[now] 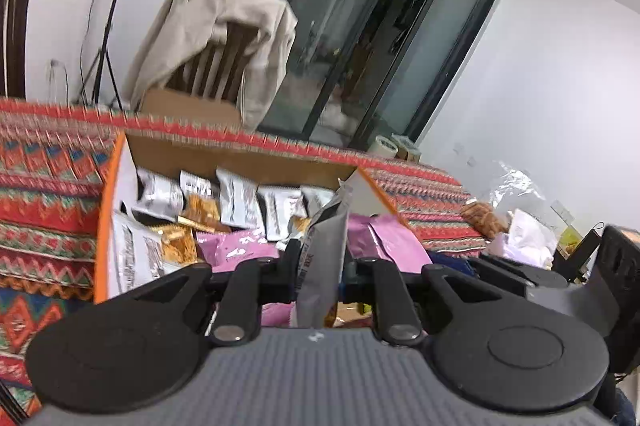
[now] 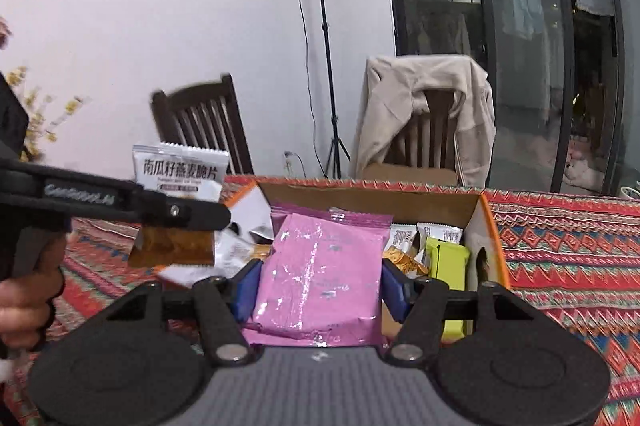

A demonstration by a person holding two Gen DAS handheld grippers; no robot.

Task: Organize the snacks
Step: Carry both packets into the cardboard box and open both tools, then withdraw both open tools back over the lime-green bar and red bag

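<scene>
Patterned cloth (image 2: 568, 250); L gripper (image 1: 320, 266) w/ silver packet (image 1: 320, 266)

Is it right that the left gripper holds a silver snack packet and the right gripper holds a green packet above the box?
Not quite. The right gripper holds a pink packet, not a green one; the right wrist view shows it clamped between the blue pads. The green packet lies inside the cardboard box. The left gripper does hold a silver snack packet.

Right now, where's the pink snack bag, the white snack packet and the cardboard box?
pink snack bag (image 2: 320, 266): right wrist view, middle of its shiny front.
white snack packet (image 2: 180, 167): right wrist view, on its printed label.
cardboard box (image 2: 372, 201): right wrist view, on its far inner wall.
</scene>
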